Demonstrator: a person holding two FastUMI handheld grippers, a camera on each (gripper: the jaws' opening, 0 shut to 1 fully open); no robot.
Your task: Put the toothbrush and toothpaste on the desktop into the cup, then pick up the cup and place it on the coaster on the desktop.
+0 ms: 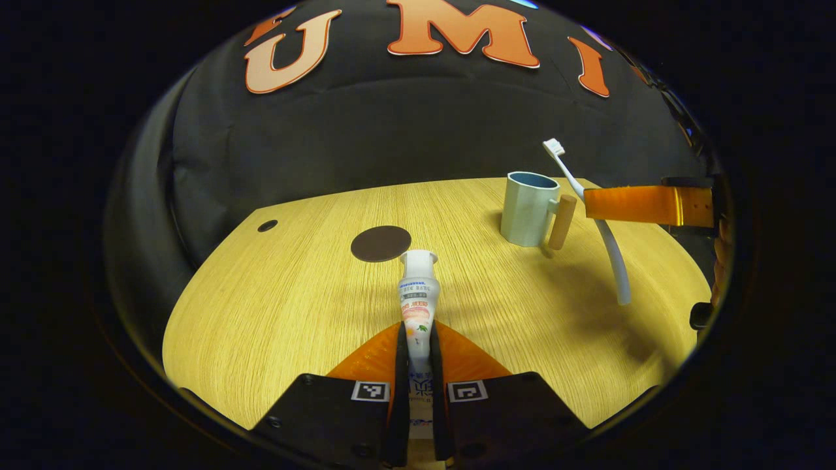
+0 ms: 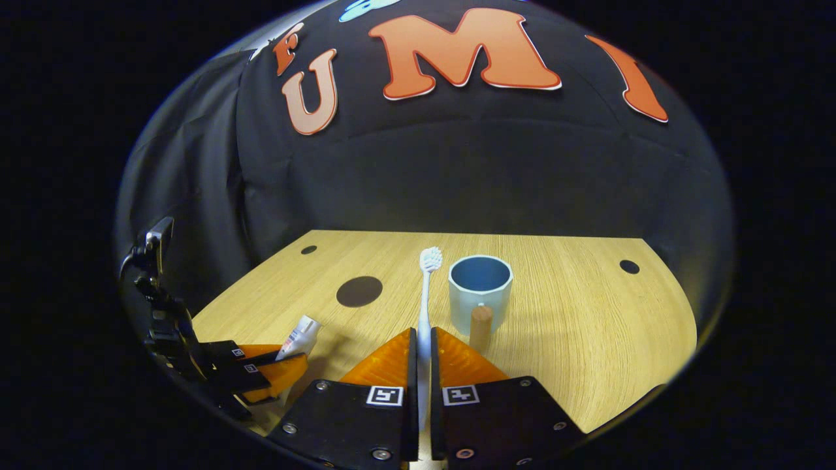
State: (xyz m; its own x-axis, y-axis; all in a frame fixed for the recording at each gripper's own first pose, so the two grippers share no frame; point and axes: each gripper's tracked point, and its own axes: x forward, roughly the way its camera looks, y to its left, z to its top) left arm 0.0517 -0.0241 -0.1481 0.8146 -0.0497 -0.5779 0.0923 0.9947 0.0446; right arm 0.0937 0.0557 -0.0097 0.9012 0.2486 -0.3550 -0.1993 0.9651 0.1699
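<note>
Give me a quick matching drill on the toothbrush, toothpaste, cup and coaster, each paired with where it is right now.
Things:
1. toothbrush
2. toothpaste
3. cup
4. coaster

States:
A. flat on the desktop with nothing on it
B. clamped in the left gripper
C. standing empty on the desktop
D. clamped in the right gripper, bristles up beside the cup

Pairs: 1-D, 2-B, 3-C, 4-A
</note>
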